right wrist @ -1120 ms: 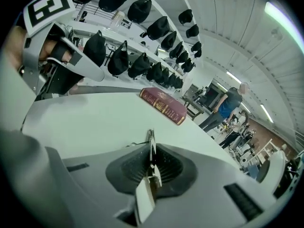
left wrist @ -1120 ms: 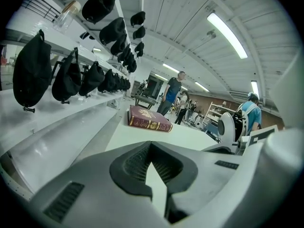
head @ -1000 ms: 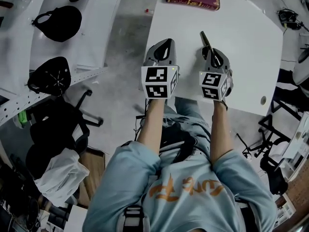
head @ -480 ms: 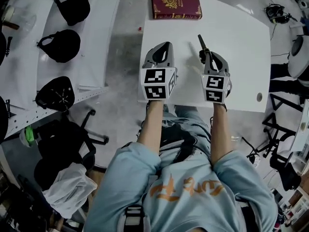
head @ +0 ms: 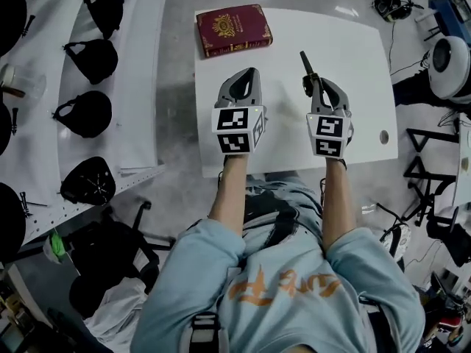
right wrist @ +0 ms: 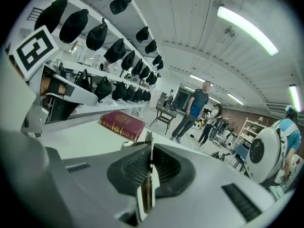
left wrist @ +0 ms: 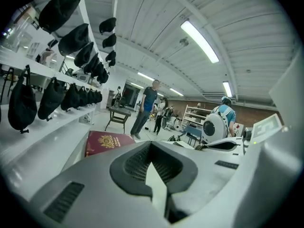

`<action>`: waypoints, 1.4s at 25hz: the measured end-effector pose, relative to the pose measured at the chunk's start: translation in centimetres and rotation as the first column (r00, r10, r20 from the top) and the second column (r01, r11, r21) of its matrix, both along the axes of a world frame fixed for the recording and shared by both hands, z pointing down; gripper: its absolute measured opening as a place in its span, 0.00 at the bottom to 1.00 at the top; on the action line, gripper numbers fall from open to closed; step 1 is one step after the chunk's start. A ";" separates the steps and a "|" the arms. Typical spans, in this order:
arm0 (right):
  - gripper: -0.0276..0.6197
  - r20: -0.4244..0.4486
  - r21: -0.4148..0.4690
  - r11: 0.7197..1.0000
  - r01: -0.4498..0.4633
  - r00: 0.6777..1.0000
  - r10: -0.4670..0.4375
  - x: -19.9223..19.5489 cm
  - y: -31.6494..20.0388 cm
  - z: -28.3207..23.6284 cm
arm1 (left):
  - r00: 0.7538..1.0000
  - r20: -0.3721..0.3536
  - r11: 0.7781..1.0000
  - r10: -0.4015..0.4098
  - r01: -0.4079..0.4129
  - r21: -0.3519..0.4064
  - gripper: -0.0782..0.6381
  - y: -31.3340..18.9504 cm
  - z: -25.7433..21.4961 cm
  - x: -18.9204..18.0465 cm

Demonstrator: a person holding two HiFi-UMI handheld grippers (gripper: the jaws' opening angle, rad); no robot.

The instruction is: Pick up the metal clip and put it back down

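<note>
The right gripper (head: 318,88) pinches the metal clip (head: 307,63) edge-on over the worktop (head: 360,65). The left gripper (head: 245,83) is pressed together, empty. Such a thin hold could let the clip pivot or drop early.

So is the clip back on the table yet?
Not yet. The pick-up looks done: the right gripper is shut on the metal clip, which pokes out over the white table. Setting it down and letting go is left. The left gripper is shut on nothing.
</note>
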State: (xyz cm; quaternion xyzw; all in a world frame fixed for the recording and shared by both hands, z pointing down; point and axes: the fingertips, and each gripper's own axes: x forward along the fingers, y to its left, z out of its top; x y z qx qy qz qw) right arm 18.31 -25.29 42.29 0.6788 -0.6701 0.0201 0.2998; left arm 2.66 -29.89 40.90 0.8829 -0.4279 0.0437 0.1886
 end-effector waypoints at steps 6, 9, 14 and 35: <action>0.09 -0.015 -0.008 0.998 -0.059 0.998 0.059 3.5 1.0 -0.1 | 0.999 -0.016 0.999 0.052 -0.052 -0.013 0.12 -0.1 0.2 3.5; 0.09 -0.025 -0.031 0.994 -0.100 0.995 0.099 5.5 2.3 0.5 | 0.995 -0.025 0.995 0.092 -0.092 -0.034 0.12 0.4 0.8 5.8; 0.09 -0.028 -0.062 0.988 -0.139 0.990 0.138 8.4 3.4 1.7 | 0.990 -0.022 0.988 0.137 -0.138 -0.074 0.12 1.2 2.5 9.2; 0.09 -0.066 -0.212 0.975 -0.060 0.997 0.047 16.2 0.1 9.0 | 0.989 0.075 0.969 0.128 -0.109 -0.220 0.12 0.1 9.3 17.6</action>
